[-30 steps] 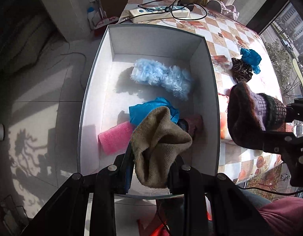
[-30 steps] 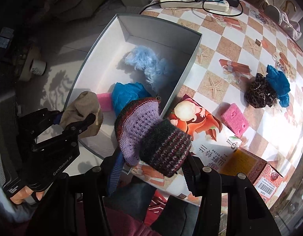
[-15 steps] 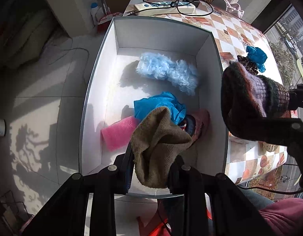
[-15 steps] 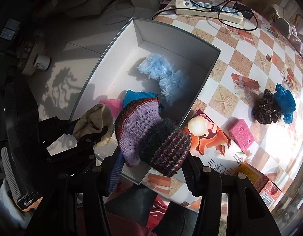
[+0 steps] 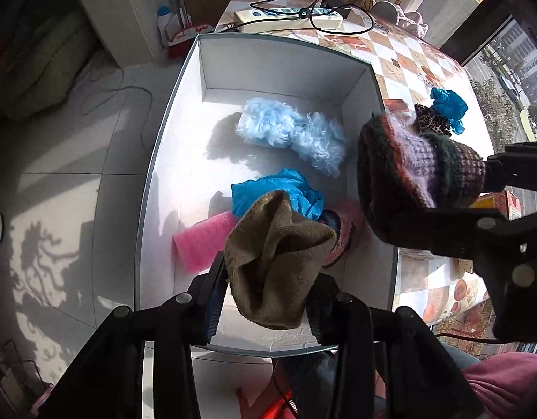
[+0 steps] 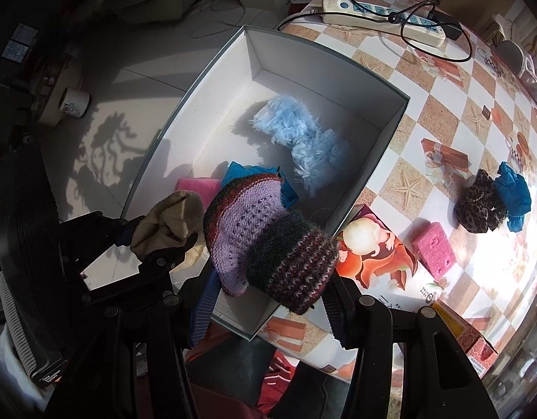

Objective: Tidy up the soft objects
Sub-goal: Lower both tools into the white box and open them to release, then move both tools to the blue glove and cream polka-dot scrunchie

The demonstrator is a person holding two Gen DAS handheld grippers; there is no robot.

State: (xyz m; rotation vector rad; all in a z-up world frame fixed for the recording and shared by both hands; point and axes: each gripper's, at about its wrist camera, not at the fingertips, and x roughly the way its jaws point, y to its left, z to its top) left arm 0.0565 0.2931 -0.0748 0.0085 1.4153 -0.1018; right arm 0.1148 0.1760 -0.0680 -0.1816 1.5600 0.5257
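We are opening the left claw around the tan sock over the box, while the right claw is clamping the knit hat above the box's edge.

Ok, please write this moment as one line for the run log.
left gripper: jaws just opening, brown sock between them, above white box | right gripper: shut on knitted hat

In the left wrist view, the brown sock covers part of the pink foam piece and the blue cloth near the box's near end. The knit hat hides the worktop's box corner beneath it, and the printed box is cut off at the worktop's near edge.
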